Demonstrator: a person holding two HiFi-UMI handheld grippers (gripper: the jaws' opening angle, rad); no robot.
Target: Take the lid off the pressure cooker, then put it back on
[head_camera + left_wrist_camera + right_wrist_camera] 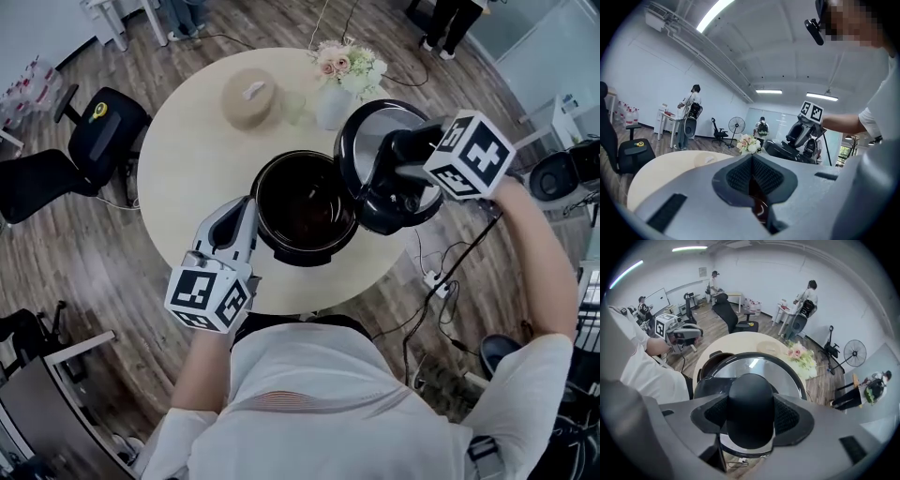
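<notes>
The pressure cooker lid is held clear of the open pot, raised and tilted just beside its right rim, so removal is judged complete. The right gripper is clamped on the lid's black handle knob, one pad on either side, for carrying. The left gripper is placed at the pot's left rim, jaws pressed together on nothing, apparently to steady it. Contact cannot be confirmed.

floor: wood planks | walls: white | furniture: round pale table, black chair | light: ceiling strips
</notes>
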